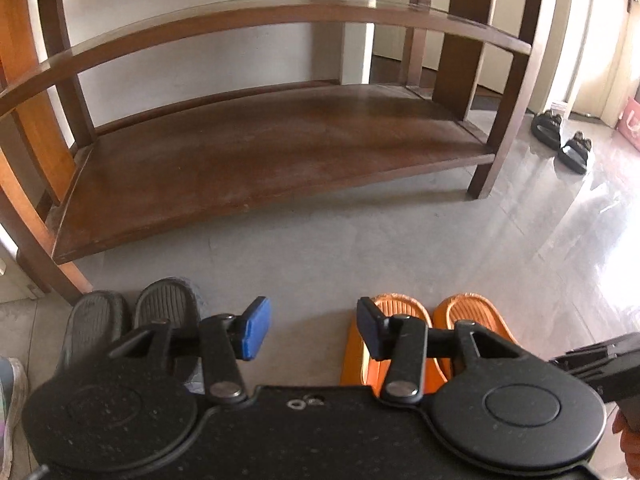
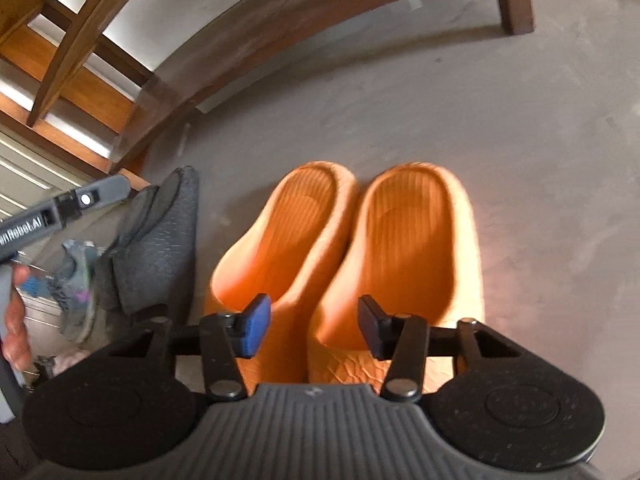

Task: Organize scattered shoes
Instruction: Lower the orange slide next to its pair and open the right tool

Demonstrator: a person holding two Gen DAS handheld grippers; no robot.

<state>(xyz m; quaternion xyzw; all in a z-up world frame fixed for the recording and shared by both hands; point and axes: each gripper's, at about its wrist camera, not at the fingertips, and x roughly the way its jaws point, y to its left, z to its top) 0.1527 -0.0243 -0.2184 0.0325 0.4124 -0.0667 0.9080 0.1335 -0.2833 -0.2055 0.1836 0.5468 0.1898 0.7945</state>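
Two orange slippers (image 2: pixel 344 272) sit side by side on the grey floor (image 1: pixel 360 240), just in front of the wooden shelf (image 1: pixel 260 168). The right gripper (image 2: pixel 314 332) hovers above them, jaws apart and empty. The left gripper (image 1: pixel 314 332), also spread and empty, hangs between them and the dark slippers (image 1: pixel 132 320). Another black pair (image 1: pixel 560 140), possibly sandals, lies well apart.

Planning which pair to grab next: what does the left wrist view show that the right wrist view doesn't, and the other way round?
Left wrist only: the bare lower shelf of the wooden rack, and black sandals far right on the floor.

Right wrist only: a multicoloured sneaker beside the dark slippers.

Both: orange slippers side by side on the floor, the dark pair to their left, each gripper open, and, holding nothing.
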